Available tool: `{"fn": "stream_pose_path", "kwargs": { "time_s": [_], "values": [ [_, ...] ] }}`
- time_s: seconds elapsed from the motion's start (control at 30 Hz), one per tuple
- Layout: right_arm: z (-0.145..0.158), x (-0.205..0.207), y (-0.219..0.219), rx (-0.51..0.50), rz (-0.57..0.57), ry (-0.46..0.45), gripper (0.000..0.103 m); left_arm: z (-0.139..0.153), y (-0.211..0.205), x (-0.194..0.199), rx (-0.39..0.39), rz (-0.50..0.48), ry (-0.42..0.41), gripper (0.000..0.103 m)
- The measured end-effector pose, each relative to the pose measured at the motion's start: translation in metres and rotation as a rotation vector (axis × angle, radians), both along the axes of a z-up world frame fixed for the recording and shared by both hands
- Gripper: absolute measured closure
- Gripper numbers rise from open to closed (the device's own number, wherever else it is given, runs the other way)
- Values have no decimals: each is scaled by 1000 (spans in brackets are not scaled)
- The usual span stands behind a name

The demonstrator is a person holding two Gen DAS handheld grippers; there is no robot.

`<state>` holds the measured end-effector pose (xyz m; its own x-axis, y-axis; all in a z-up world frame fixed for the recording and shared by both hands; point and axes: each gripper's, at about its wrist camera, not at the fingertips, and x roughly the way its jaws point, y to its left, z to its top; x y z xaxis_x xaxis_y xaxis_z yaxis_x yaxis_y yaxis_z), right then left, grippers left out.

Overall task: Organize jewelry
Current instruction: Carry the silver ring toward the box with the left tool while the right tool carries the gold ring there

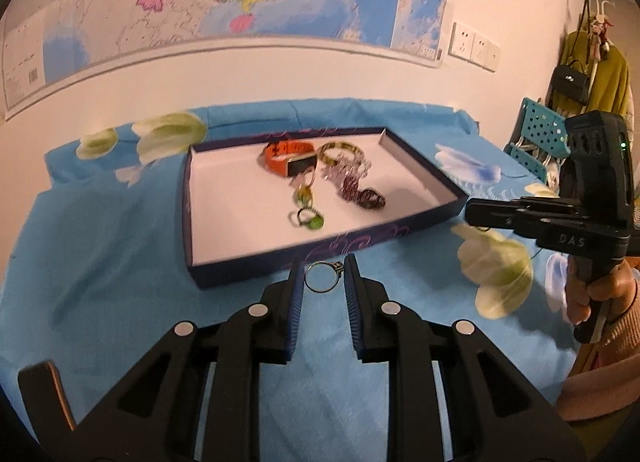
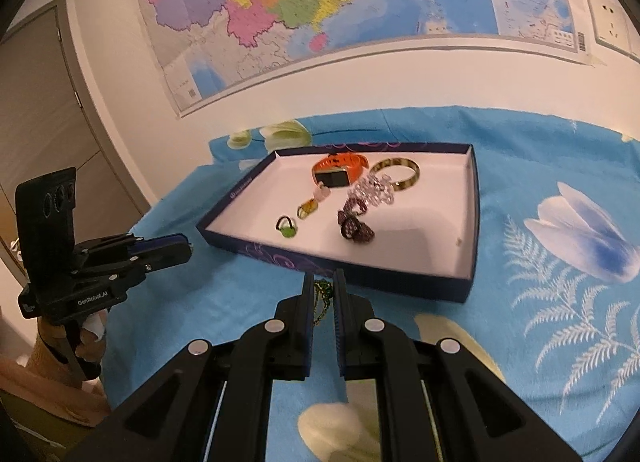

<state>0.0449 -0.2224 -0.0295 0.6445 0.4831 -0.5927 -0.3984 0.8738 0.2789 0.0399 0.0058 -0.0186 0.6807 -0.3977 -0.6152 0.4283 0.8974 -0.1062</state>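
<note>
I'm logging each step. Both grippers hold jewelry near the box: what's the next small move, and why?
Probably carry the left gripper forward over the box's near wall and let go: its ring is pinched just short of the white floor, where the watch already lies.

- A big colourful map (image 2: 320, 9) hangs on the white wall (image 1: 280, 77), far ahead of the fingers.
- White wall sockets (image 1: 474, 46) sit to the right of the map.
- A grey door (image 2: 44, 121) stands off to the left of the fingers.
- A blue cloth with flowers (image 2: 560, 262) covers the table under the fingers.
- A teal chair (image 1: 540, 133) and hanging clothes (image 1: 600, 77) with a black bag (image 1: 570, 81) are far right.
- The light is warm and yellowish.
</note>
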Motion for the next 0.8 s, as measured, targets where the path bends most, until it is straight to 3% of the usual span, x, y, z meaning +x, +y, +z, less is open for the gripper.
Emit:
{"fn": "stream_pose_path", "kwargs": {
  "time_s": [0.8],
  "values": [
    [16,39,13,-2,20,-33,95,12,-14,31,-10,15,-35,82]
  ]
}}
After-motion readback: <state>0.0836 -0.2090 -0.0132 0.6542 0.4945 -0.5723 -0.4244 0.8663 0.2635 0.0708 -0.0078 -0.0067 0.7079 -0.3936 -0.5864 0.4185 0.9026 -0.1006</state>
